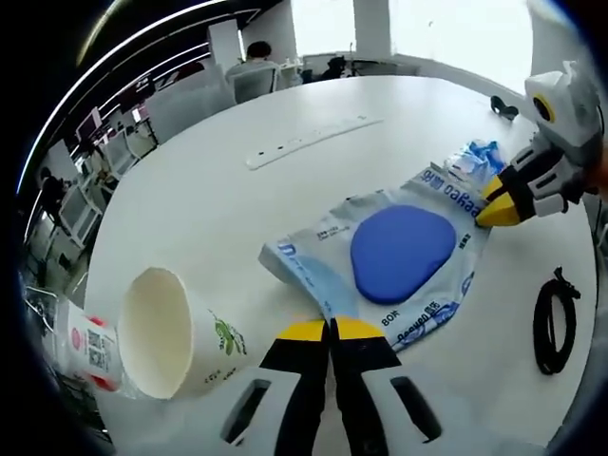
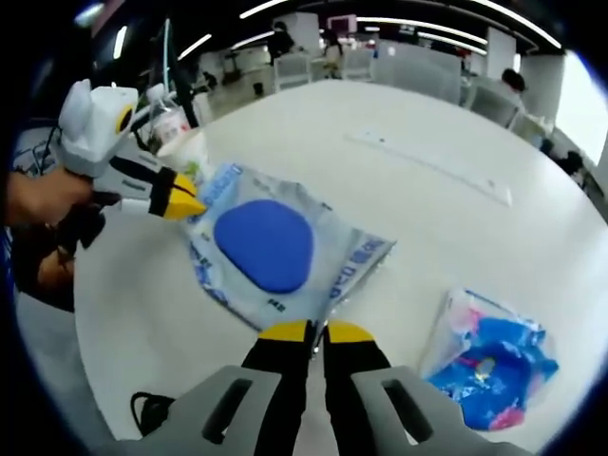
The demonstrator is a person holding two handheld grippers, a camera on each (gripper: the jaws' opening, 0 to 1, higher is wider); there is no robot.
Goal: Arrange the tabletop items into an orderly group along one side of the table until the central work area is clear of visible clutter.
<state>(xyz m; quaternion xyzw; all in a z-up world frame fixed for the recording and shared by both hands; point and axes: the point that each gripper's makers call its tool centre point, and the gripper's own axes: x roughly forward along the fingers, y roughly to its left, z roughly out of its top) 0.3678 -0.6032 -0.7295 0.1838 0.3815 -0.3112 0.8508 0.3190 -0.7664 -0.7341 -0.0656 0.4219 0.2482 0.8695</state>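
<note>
Just ahead of my left tool [image 1: 331,330] lay a clear plastic packet [image 1: 380,271] printed in blue, with a blue rounded pad [image 1: 402,251] inside, flat on the white counter [image 1: 218,190]. Left of that tool, a paper cup [image 1: 176,332] lay on its side beside a small labelled bottle [image 1: 90,347]; to the right sat a coiled black cable [image 1: 554,323]. A white power strip [image 1: 313,140] lay farther off. My left tool's jaws were closed on the packet's near edge. My right tool [image 2: 309,332] pinched the opposite edge, jaws closed, with a blue crumpled bag [image 2: 489,361] to its right.
</note>
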